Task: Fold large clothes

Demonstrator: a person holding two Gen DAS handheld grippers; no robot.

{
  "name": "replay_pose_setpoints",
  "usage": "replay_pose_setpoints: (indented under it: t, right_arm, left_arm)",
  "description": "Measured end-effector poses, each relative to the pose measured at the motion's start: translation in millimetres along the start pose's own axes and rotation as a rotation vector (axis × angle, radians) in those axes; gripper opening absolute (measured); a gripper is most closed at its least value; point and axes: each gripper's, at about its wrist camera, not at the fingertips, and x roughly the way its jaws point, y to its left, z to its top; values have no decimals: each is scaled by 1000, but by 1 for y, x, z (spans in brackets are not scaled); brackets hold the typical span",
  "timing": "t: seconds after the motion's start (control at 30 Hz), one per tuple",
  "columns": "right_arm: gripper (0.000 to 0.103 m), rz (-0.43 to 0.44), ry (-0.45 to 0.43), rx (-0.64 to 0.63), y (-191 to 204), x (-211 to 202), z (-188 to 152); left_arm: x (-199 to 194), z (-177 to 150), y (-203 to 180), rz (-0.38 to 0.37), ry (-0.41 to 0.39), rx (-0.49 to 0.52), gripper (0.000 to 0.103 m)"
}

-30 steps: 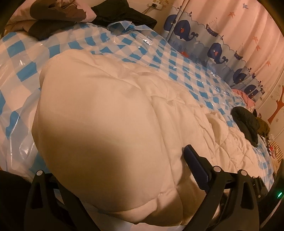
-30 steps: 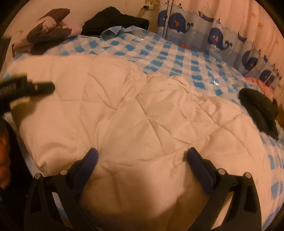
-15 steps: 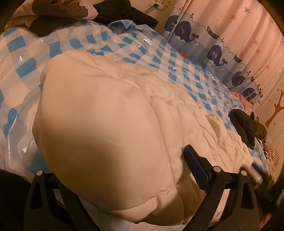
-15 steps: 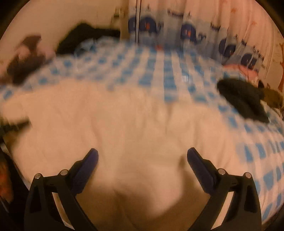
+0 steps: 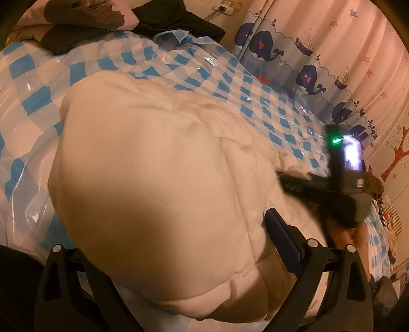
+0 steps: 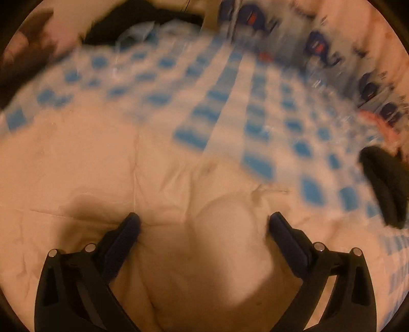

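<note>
The left gripper [image 5: 179, 258] sits at the near edge of the bed with its fingers spread wide around a thick, rounded bulge of the cream quilted coat [image 5: 153, 184]. Only one blue pad [image 5: 282, 245] shows, lying against the padding; the other is hidden under the fabric, so whether it pinches anything cannot be told. This view is much as it was a second ago, the same bulge filling the same place.

The change is on the right. The right gripper [image 6: 203, 224], which a second ago looked steadily over flat quilting, has swung fast: its view is now smeared, and a puffed fold rises between its fingers, which stand apart and released. In the left view it now appears as a dark blurred shape [image 5: 340, 178] with a green light, over the coat's far-right part. My reading is that it is reaching for a new hold, so the next fold has not begun.

The coat lies across the near half of the bed, on the blue checked plastic sheet [image 5: 255, 84]. No containers are in view. Beyond, a dark garment [image 6: 383, 184] lies near the right edge, more dark clothes [image 5: 179, 18] at the far edge, and a whale-print curtain [image 5: 306, 58] behind.
</note>
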Motion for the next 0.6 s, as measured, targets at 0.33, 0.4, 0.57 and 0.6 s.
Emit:
replay_pose_setpoints:
  t: [0.33,0.4,0.57,0.6]
  right_arm:
    - [96,59,-162,47,1,-92,-50]
    - [97,40,-89,-48,21,-73,-77]
    - [96,102,-203,69,-10,-116,-75]
    - [96,74,-240,77,-18,-132,-77]
  left_arm:
    - [7,4,10,-23,19,-35,92]
    - [11,4,15,-51,37,-68,94]
    - [21,2,29,-108,45,-130,94]
    - [24,2,33,-122,49,-147,94]
